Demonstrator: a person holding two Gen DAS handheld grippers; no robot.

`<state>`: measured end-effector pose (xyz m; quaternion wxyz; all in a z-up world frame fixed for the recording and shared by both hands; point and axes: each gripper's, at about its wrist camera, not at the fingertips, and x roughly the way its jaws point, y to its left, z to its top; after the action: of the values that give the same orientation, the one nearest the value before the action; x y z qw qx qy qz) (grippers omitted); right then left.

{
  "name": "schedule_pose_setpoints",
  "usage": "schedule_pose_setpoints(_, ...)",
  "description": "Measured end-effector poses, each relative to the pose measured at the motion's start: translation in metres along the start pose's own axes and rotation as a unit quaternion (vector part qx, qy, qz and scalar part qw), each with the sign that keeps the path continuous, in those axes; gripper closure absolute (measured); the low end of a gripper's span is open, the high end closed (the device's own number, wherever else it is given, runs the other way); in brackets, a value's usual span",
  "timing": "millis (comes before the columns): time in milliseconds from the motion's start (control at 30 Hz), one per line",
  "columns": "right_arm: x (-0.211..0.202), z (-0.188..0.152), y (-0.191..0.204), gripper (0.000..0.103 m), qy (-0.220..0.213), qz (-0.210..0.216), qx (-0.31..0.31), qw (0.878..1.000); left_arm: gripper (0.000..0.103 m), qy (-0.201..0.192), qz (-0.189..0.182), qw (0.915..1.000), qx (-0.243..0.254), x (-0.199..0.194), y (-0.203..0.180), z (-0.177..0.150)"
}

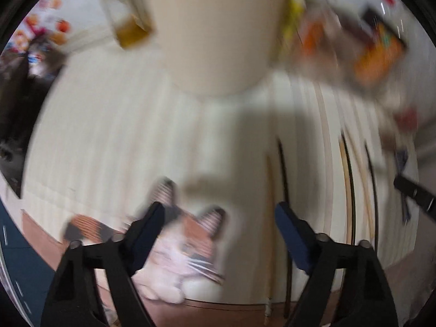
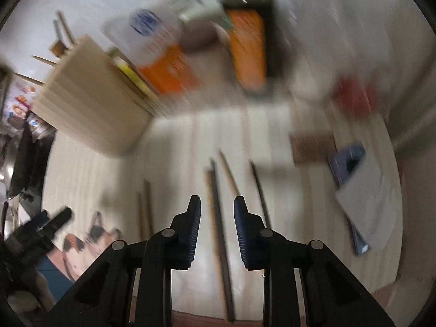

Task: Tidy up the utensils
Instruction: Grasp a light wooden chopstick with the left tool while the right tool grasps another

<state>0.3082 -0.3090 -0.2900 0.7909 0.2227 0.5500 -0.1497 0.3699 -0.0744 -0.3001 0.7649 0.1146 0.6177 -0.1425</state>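
Both views are motion-blurred. Several chopsticks [image 2: 220,234] lie loose on a cream striped mat [image 2: 174,141]; they also show in the left wrist view [image 1: 283,179]. A beige utensil holder [image 2: 90,100] stands at the mat's far left with sticks poking from its top; in the left wrist view it [image 1: 218,32] looms close ahead. My right gripper [image 2: 217,204] is open and empty, its jaws either side of a dark chopstick below. My left gripper [image 1: 218,212] is wide open and empty above the mat, also seen in the right wrist view [image 2: 54,220].
Orange and white packages [image 2: 169,65] and a black-edged box [image 2: 250,49] crowd the back. A red object [image 2: 351,95], a brown pad [image 2: 313,147] and a grey-blue booklet [image 2: 365,190] lie at right. A cat-print item [image 1: 188,250] sits at the mat's near edge.
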Motion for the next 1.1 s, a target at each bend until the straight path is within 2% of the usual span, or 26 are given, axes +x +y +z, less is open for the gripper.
schedule_pose_setpoints(67,0.012,-0.009,-0.012,0.076,0.016,0.004,0.013,1.000,0.033,0.019,-0.005,0.9997,0.014,0.016,-0.013,-0.005)
schedule_pose_setpoints(133,0.019,-0.013,-0.020,0.076,0.023,0.006,0.016,1.000,0.049,0.036,-0.002,0.9990,0.028,0.032,-0.024,-0.009)
schedule_pose_setpoints(167,0.020,-0.014,-0.022,0.076,0.025,0.012,0.018,0.999,0.053,0.042,0.000,0.9986,0.032,0.038,-0.027,-0.009)
schedule_pose_setpoints(200,0.023,-0.015,-0.022,0.076,0.028,0.021,0.020,0.999,0.057,0.037,-0.001,0.9988,0.032,0.041,-0.028,-0.009)
schedule_pose_setpoints(233,0.026,-0.016,-0.019,0.076,0.031,0.028,0.022,0.999,0.065,0.030,-0.001,0.9991,0.031,0.040,-0.030,-0.009)
schedule_pose_setpoints(267,0.031,-0.017,-0.016,0.076,0.039,0.042,0.029,0.998,0.066,0.028,-0.001,0.9990,0.036,0.040,-0.032,-0.007)
schedule_pose_setpoints(333,0.037,-0.016,-0.009,0.076,0.061,0.075,0.045,0.994,0.093,0.028,-0.003,0.9987,0.042,0.040,-0.034,-0.006)
schedule_pose_setpoints(367,0.042,-0.018,-0.008,0.076,0.071,0.095,0.055,0.991,0.096,0.030,-0.004,0.9985,0.046,0.039,-0.033,-0.004)
schedule_pose_setpoints(433,0.050,-0.020,-0.002,0.076,0.078,0.113,0.061,0.989,0.098,0.027,0.003,0.9988,0.041,0.039,-0.028,-0.003)
schedule_pose_setpoints(533,0.058,-0.023,0.007,0.076,0.081,0.104,0.053,0.990,0.098,0.025,0.011,0.9993,0.024,0.037,-0.013,-0.003)
schedule_pose_setpoints(700,0.074,-0.030,0.024,0.076,0.094,0.054,0.009,0.994,0.098,0.025,0.024,0.9994,-0.009,0.036,0.016,-0.005)
schedule_pose_setpoints(767,0.078,-0.029,0.033,0.080,0.089,0.041,-0.011,0.995,0.098,0.025,0.020,0.9993,-0.020,0.035,0.024,-0.006)
schedule_pose_setpoints(833,0.084,-0.031,0.037,0.092,0.102,0.038,-0.014,0.994,0.098,0.024,0.016,0.9992,-0.026,0.033,0.028,-0.007)
schedule_pose_setpoints(867,0.089,-0.033,0.042,0.095,0.110,0.042,-0.019,0.993,0.098,0.024,0.015,0.9992,-0.028,0.029,0.035,-0.007)
schedule_pose_setpoints(1100,0.096,-0.032,0.075,0.096,0.112,0.015,-0.078,0.991,0.098,0.032,0.010,0.9984,-0.046,0.029,0.049,-0.003)
